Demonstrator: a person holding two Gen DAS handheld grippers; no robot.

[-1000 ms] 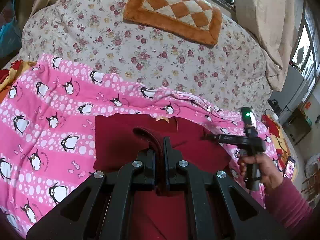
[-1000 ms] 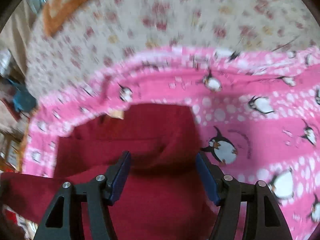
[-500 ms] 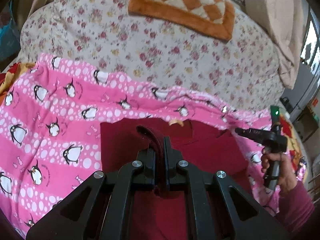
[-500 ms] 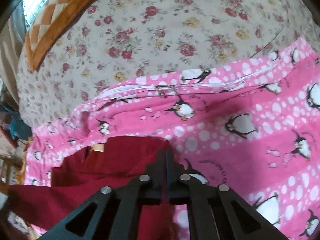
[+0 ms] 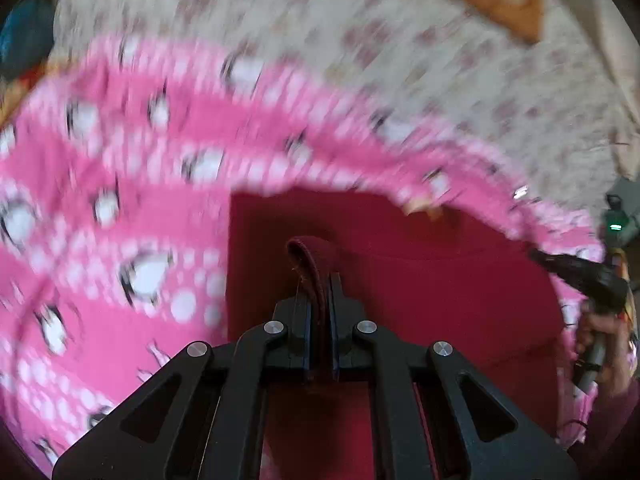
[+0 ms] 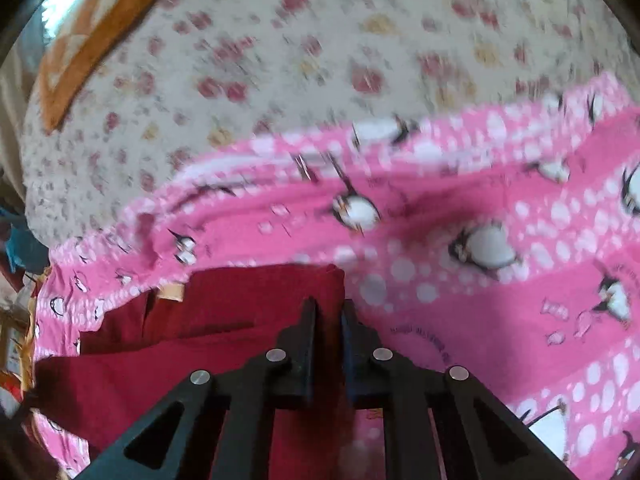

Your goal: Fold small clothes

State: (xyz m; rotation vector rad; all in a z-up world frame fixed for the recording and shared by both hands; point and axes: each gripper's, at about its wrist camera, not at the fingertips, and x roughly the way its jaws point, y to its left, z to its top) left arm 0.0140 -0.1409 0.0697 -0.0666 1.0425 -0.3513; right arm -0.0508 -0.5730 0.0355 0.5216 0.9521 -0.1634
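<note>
Right wrist: floral quilt [image 6: 304, 60] beyond garment [image 6: 240, 320].

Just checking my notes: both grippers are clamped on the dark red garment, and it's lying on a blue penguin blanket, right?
Not quite. The penguin blanket is pink, not blue, as both wrist views show. The rest holds: the left gripper and the right gripper are each shut on the dark red garment, which lies on it.

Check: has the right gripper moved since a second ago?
Yes. The right gripper has shifted rightward toward the pink penguin blanket's right edge, shut on the dark red garment.
</note>
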